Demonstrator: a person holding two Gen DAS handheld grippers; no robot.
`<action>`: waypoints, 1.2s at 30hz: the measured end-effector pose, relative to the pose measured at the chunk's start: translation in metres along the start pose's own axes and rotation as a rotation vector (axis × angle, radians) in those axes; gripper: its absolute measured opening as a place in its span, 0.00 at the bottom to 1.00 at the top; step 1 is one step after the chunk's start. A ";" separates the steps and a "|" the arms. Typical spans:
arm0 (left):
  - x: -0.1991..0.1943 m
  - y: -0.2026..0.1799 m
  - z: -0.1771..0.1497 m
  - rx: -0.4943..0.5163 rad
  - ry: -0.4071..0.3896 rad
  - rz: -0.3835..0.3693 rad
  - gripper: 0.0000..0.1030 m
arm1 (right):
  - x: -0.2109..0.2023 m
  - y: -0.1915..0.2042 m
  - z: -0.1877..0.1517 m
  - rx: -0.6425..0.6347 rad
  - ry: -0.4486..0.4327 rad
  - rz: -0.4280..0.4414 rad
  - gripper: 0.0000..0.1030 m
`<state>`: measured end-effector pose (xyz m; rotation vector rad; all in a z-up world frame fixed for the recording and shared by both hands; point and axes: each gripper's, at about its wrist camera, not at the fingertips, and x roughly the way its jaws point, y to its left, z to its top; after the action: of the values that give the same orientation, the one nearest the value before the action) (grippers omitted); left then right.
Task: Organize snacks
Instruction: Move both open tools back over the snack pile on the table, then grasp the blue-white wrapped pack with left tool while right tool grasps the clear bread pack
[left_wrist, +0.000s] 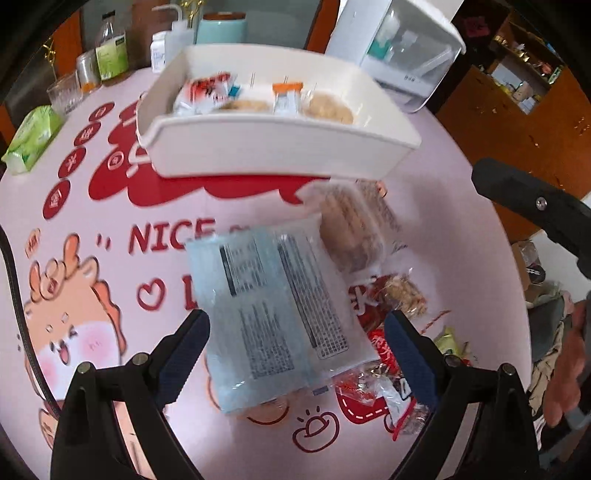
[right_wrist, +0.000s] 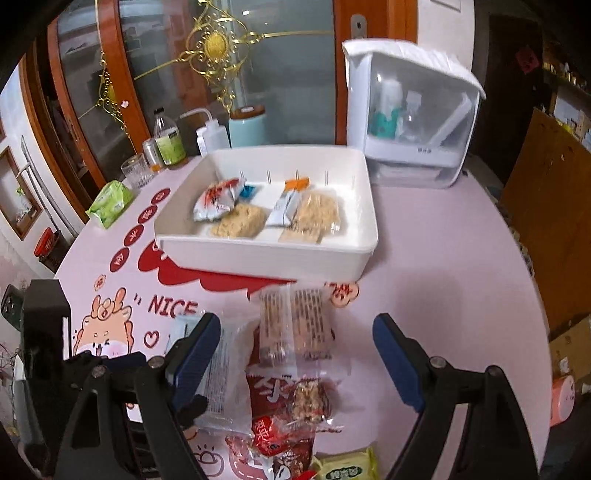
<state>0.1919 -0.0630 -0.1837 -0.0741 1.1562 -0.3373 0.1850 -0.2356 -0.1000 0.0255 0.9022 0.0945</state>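
Left gripper (left_wrist: 297, 356): fingers spread wide, nothing pinched; the pale blue packet (left_wrist: 273, 314) sits between the blue pads, its printed back facing up, and whether a pad touches it cannot be told.
Right gripper (right_wrist: 297, 363): fingers spread apart over the near snack pile, holding nothing.
Near snack pile: loose on the pink tablecloth (right_wrist: 443, 258); red wrappers (right_wrist: 273, 424), a clear pack with a crumbly bar (right_wrist: 310, 400), and a green packet (right_wrist: 345, 469) at the near edge.
Pale blue packet, right wrist view (right_wrist: 221, 373): lies at the left of the pile, partly behind the right gripper's left finger, with the left gripper's black frame just beside it.
Twin biscuit packs (right_wrist: 295, 325): two clear packs side by side, just beyond the pile and near the tray's front wall.
White tray (right_wrist: 266, 254): middle of the table, past the pile; it holds a red-and-white pouch (right_wrist: 218, 197) at far left, an orange-topped stick pack (right_wrist: 288, 203) in the middle, and pale crumbly cakes (right_wrist: 240, 221) along the front.
Far left: green tissue pack (right_wrist: 110, 203), glass (right_wrist: 136, 171), bottles (right_wrist: 168, 140).
Far right: white lidded box (right_wrist: 410, 110) behind the tray.
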 end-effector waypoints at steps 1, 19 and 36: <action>0.006 -0.003 -0.003 0.003 0.003 0.017 0.92 | 0.004 -0.001 -0.003 0.007 0.007 0.000 0.83; 0.057 -0.020 -0.006 -0.057 0.002 0.200 0.92 | 0.122 -0.009 -0.025 0.020 0.246 0.036 0.83; 0.056 -0.013 -0.012 -0.142 0.026 0.256 0.94 | 0.133 -0.021 -0.036 0.065 0.294 0.057 0.73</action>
<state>0.1980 -0.0906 -0.2354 -0.0452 1.1987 -0.0301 0.2402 -0.2445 -0.2273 0.0996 1.1987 0.1246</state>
